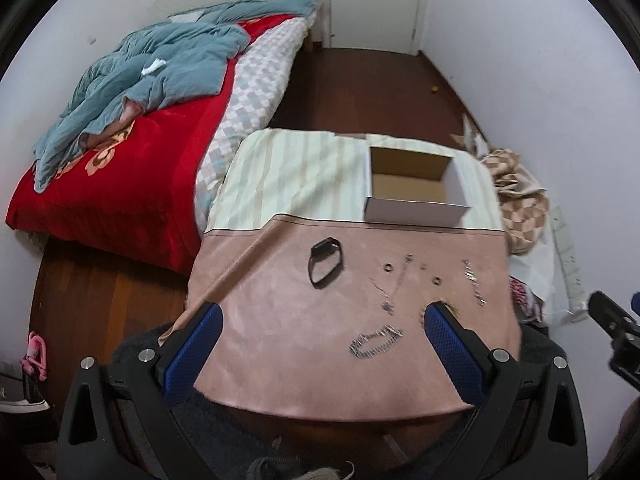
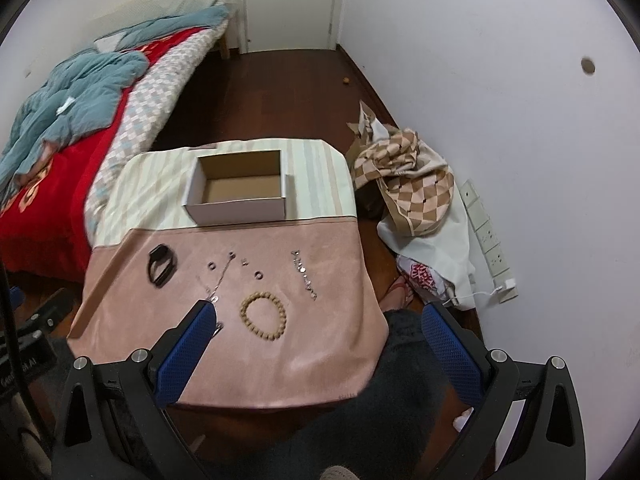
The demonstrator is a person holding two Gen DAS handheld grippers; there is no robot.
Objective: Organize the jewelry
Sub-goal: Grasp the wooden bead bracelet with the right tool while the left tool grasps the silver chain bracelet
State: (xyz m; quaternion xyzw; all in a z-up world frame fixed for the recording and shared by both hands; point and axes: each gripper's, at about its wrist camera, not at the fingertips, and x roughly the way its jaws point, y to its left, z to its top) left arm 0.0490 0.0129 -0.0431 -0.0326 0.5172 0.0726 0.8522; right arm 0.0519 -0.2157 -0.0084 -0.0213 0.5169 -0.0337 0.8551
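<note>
Both claws, left claw and right claw, gape wide, empty, above jewelry before the box.

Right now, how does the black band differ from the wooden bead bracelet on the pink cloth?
The black band is a smooth dark strap with a thicker block at one end; the wooden bead bracelet is a ring of separate tan beads. The band forms an elongated loop, the bracelet a near circle. The band lies far left, farther from the right gripper; the bracelet lies just ahead of it. Both rest loose on the pink cloth, outside the box.
</note>
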